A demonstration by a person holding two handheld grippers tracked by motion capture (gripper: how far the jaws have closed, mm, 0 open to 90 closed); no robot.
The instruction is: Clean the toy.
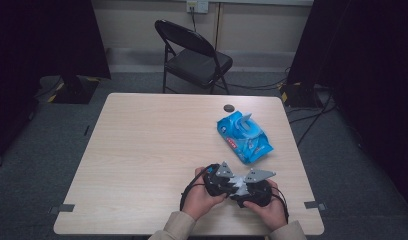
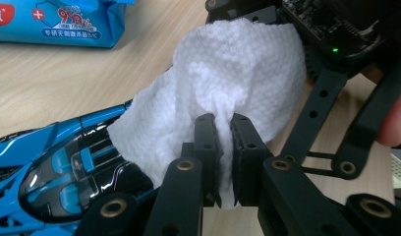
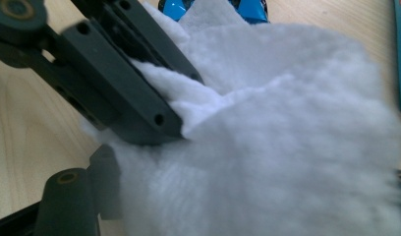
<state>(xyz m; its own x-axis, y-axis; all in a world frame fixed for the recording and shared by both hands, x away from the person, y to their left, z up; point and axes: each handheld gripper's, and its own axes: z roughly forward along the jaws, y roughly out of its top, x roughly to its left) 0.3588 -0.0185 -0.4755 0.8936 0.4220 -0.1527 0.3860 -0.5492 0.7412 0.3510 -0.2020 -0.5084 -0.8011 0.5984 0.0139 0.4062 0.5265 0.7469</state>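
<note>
Left gripper [image 2: 224,129] clenched on white wipe [image 2: 228,73] — draped over blue toy car [image 2: 66,167] at table's [image 1: 142,150] five o'clock. Right gripper [image 1: 252,187] touching alongside — grip impossible to tell.

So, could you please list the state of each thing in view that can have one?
Left gripper: shut on the white wipe.
White wipe: crumpled, draped over the toy car.
Blue toy car: on the table, partly covered.
Wipes pack: lying flat, flap open.
Right gripper: against the car; grip hidden by the wipe.
Folding chair: unfolded, unoccupied.
</note>
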